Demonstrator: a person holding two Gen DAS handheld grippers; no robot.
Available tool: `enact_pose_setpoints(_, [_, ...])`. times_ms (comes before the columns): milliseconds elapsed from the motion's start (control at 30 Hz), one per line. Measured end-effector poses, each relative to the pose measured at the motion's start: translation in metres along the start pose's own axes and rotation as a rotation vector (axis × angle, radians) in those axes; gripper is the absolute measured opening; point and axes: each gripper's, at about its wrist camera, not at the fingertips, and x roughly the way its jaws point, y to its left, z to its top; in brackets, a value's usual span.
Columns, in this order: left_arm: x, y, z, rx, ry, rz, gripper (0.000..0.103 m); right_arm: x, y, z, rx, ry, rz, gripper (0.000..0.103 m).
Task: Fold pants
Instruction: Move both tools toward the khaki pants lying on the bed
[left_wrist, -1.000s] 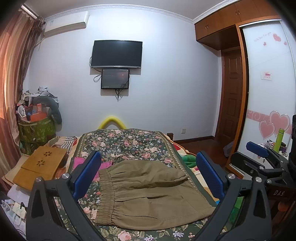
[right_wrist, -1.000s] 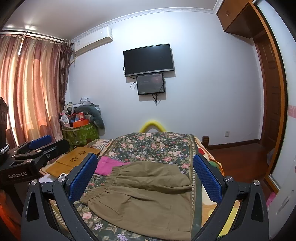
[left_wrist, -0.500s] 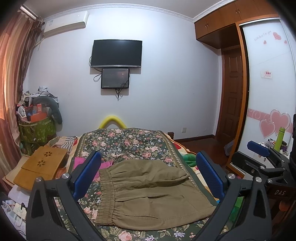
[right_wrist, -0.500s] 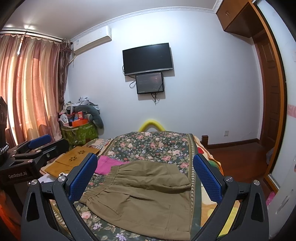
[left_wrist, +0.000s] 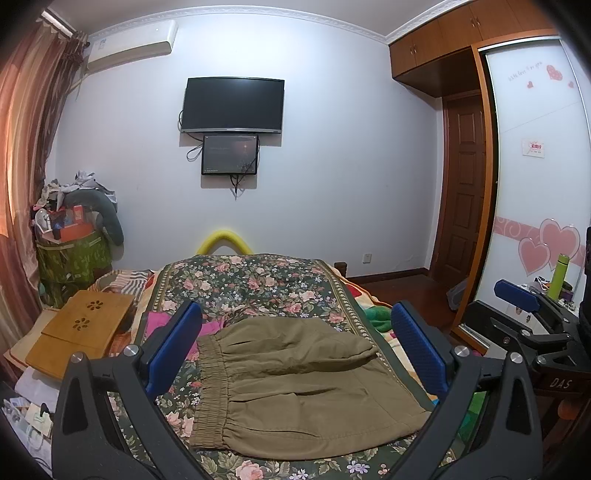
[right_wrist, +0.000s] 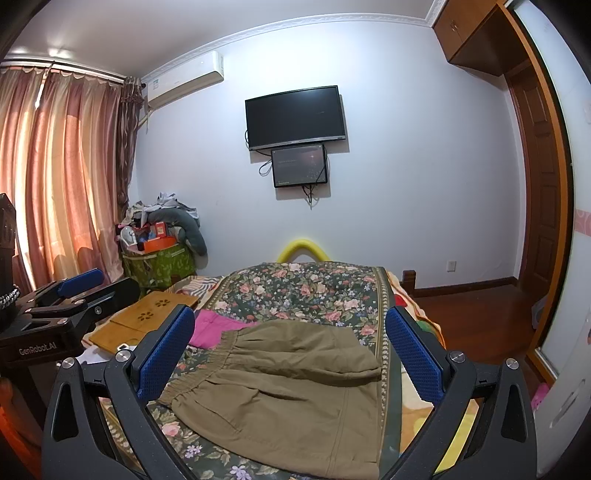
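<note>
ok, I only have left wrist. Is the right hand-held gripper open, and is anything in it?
Observer: Open. The right hand-held gripper has both pads spread wide with nothing between them. The pants lie beyond it on the bed.
Operator: The pink cloth is half hidden for me. Where does it sit?
Observer: It lies flat at the far end of the waistband, with its edge meeting the pants. I can't tell whether it is tucked under.
</note>
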Motion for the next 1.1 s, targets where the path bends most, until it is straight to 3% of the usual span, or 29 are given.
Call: enact_pose_setpoints(1100, [0.0051, 0.0040, -0.0004, -0.003, 0.014, -0.008, 0.103, 0.0065, -0.0018, -0.0010, 0.004, 0.018, -0.012, 0.102])
